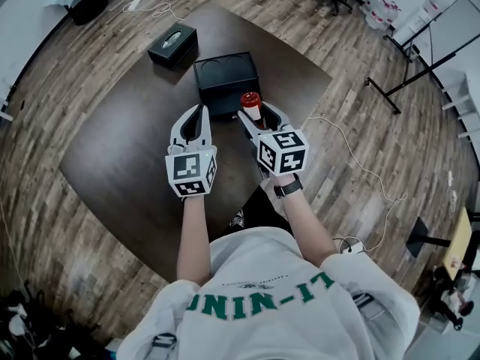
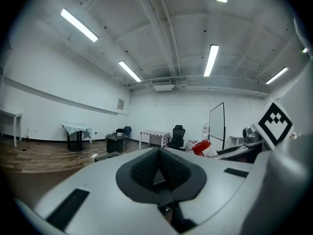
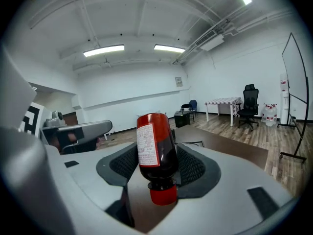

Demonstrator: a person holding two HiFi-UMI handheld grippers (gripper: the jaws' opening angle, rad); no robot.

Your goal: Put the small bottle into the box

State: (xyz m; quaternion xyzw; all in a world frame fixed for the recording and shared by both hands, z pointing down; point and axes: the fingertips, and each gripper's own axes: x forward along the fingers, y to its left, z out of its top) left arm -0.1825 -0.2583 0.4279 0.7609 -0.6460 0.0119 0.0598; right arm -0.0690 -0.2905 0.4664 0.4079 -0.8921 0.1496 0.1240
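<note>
The small bottle [image 1: 250, 105] is dark with a red label and a red cap. My right gripper [image 1: 259, 113] is shut on it just in front of the black box [image 1: 226, 81], which lies open on the dark table [image 1: 127, 156]. In the right gripper view the bottle [image 3: 155, 151] sits tilted between the two pads, cap end toward the camera, with my right gripper [image 3: 156, 163] around its body. My left gripper [image 1: 198, 117] hovers beside it on the left, empty. In the left gripper view, the pads of my left gripper [image 2: 157, 168] meet, and the bottle [image 2: 200, 147] shows at the right.
A black tissue box [image 1: 172, 45] stands behind and left of the open box. A cable [image 1: 360, 167] trails over the wooden floor to the table's right. A whiteboard stand [image 1: 420, 51] is at the far right, and office chairs are at the back.
</note>
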